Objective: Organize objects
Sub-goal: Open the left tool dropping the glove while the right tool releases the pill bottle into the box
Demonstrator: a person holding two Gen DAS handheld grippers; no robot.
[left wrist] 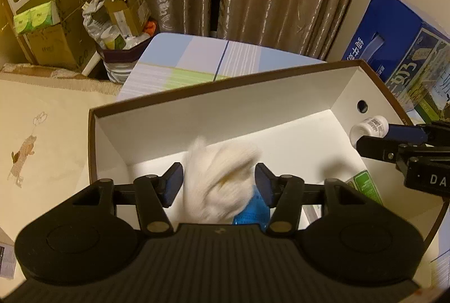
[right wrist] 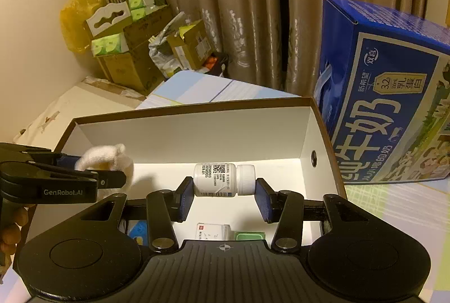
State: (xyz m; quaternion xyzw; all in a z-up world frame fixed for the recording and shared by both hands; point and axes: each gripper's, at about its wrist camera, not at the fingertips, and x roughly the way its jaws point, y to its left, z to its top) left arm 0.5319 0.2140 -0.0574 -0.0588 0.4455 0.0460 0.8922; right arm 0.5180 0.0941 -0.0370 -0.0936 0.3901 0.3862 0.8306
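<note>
Lowering both loads inside the shoe box (right wrist: 174, 134): right gripper (right wrist: 224, 190) pinches the pill bottle (right wrist: 222, 180) endwise; left gripper (left wrist: 218, 185), fingers apart, brackets blurred white fluff (left wrist: 216, 179)—release gently.

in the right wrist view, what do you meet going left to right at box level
left tongs with the white fluffy item → white pill bottle lying sideways between the right tongs' pads → right wall of the open box → blue milk carton
</note>
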